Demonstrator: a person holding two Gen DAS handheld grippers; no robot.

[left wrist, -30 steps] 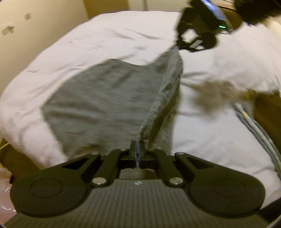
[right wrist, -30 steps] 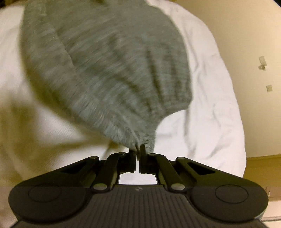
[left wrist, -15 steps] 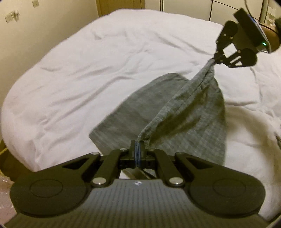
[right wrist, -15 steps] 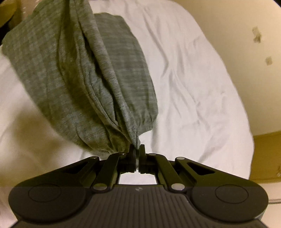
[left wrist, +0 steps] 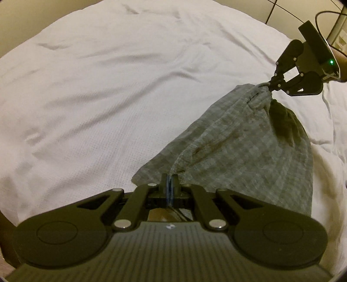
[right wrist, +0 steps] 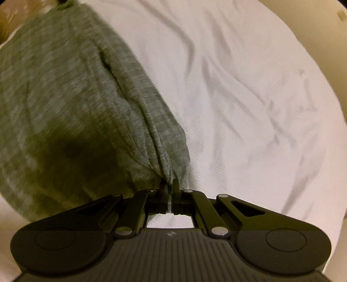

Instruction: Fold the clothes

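Observation:
A grey knit garment (left wrist: 243, 151) hangs stretched between both grippers over a white bed (left wrist: 108, 91). My left gripper (left wrist: 171, 178) is shut on one bunched corner of it at the bottom of the left wrist view. My right gripper (left wrist: 270, 83) shows at the upper right there, shut on the opposite corner. In the right wrist view the right gripper (right wrist: 169, 184) pinches gathered folds of the garment (right wrist: 71, 104), which fills the left half of that view. The cloth sags between the two pinch points, and its lower part drapes toward the sheet.
The white bedsheet (right wrist: 249, 97) is wrinkled and spreads wide to the left of the garment. A beige wall (right wrist: 325, 28) borders the bed on the far side. A dark cable (left wrist: 321, 19) runs at the upper right corner.
The garment was lifted off the sheet and drawn toward the right side of the bed. Both grippers stayed shut on their corners as the cloth gathered into a hanging bundle.

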